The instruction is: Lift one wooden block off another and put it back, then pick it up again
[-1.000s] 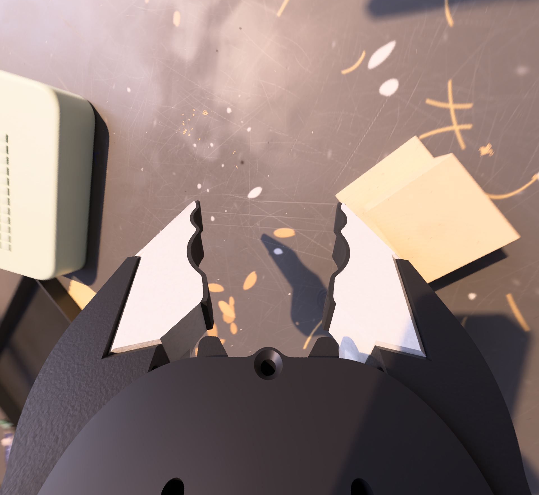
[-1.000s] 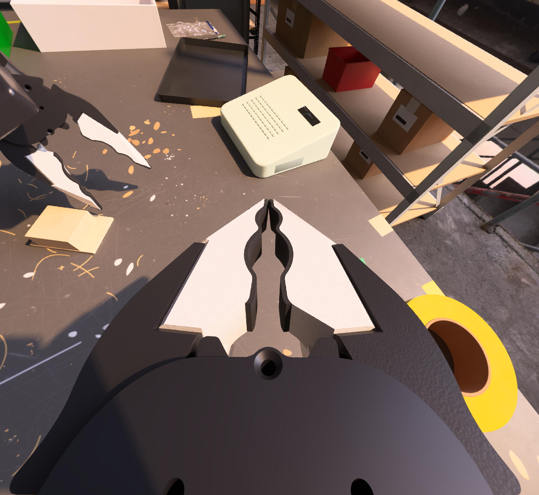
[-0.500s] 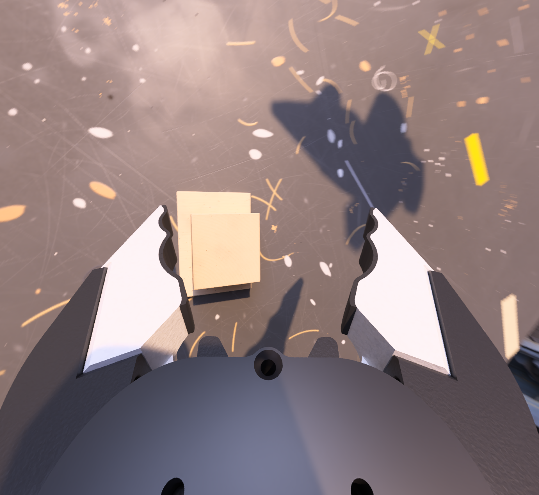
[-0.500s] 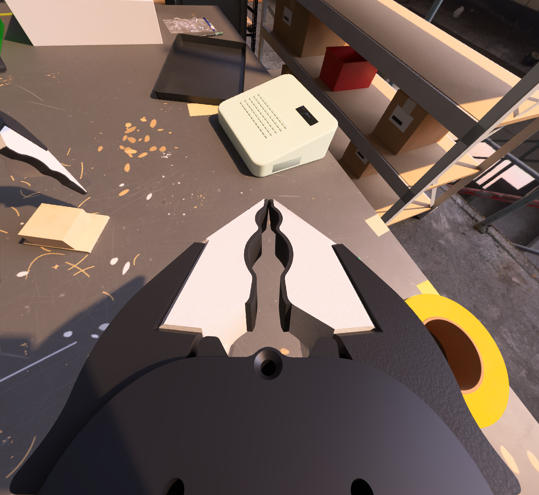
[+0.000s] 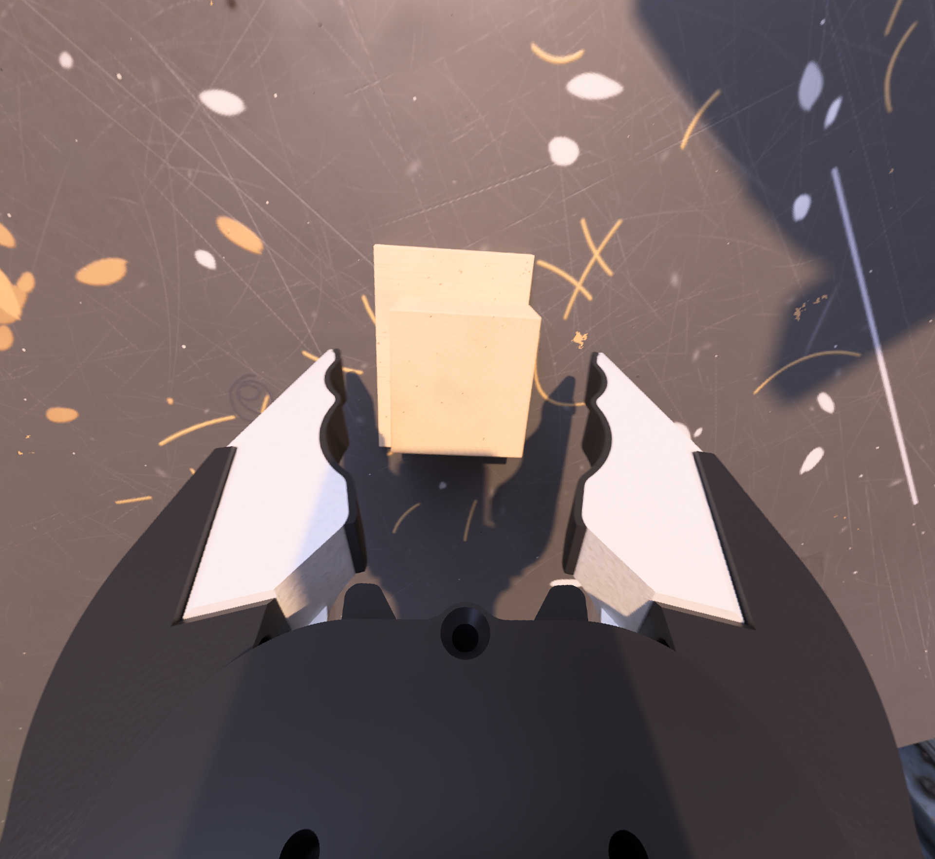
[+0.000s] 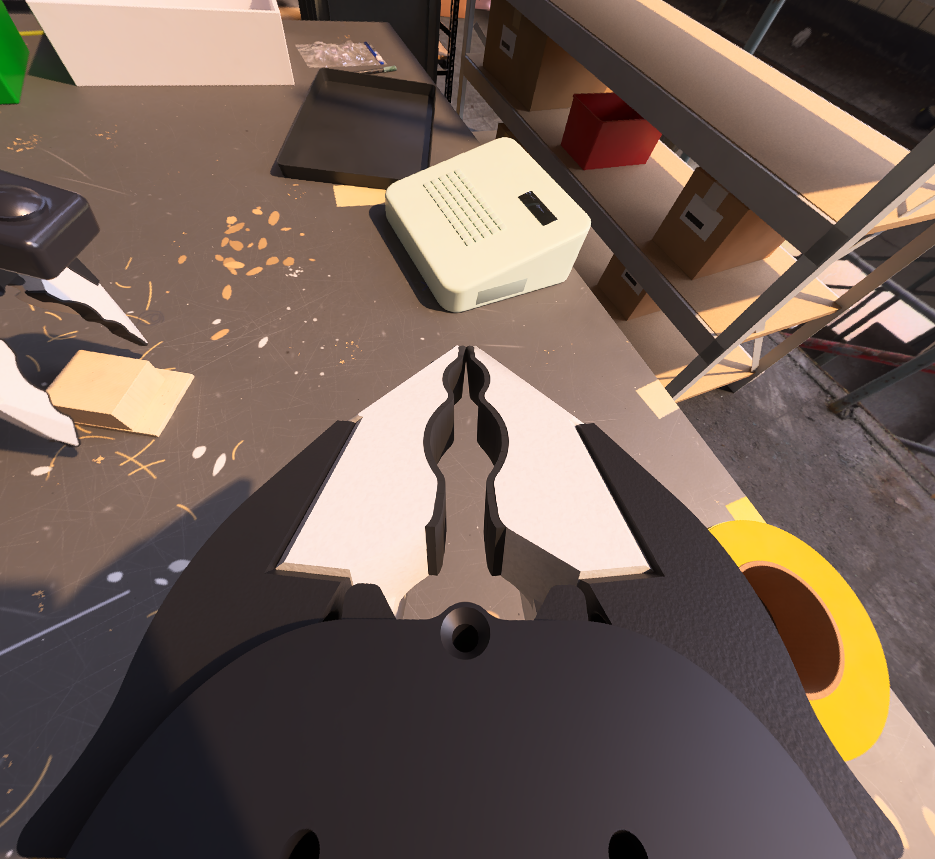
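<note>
Two pale wooden blocks lie stacked on the scratched grey table. In the left wrist view the top block (image 5: 458,387) sits on the lower block (image 5: 450,273), which sticks out on the far side. My left gripper (image 5: 465,356) is open, with one finger on each side of the top block and a gap to both. The right wrist view shows the stack (image 6: 101,379) at the left, with the left gripper (image 6: 110,392) straddling it. My right gripper (image 6: 464,350) is shut and empty, well to the right of the blocks.
A cream vented device (image 6: 485,227) and a black tray (image 6: 359,126) lie beyond the right gripper. A white box (image 6: 152,20) stands at the back. A yellow tape roll (image 6: 809,632) lies by the table's right edge. A shelf rack (image 6: 657,76) stands to the right.
My left gripper has swung round and come down to the blocks, which now sit centred between its open fingers and look larger. The right gripper has barely moved and stays shut.
</note>
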